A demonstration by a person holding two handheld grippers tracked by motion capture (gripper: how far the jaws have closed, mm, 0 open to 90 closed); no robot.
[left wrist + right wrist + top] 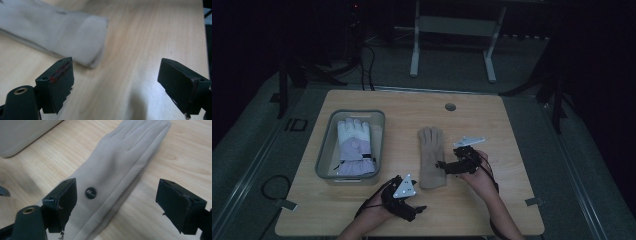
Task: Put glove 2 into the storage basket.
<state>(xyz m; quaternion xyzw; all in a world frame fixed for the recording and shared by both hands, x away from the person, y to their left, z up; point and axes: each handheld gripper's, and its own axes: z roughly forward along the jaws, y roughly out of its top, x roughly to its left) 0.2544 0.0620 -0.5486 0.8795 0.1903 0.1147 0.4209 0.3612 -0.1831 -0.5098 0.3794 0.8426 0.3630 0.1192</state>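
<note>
Black tongs (419,208), blocky jaws, grey three-cornered top plates, trailing black cables, bare forearms

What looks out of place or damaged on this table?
Nothing damaged or spilled. One oddity: the gloves don't match. A white glove lies in the bin, a beige glove flat on the table. Both grippers are open.

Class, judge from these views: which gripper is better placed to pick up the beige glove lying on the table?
Right. The right gripper, open, sits beside the beige glove; the left gripper is past its cuff.
</note>
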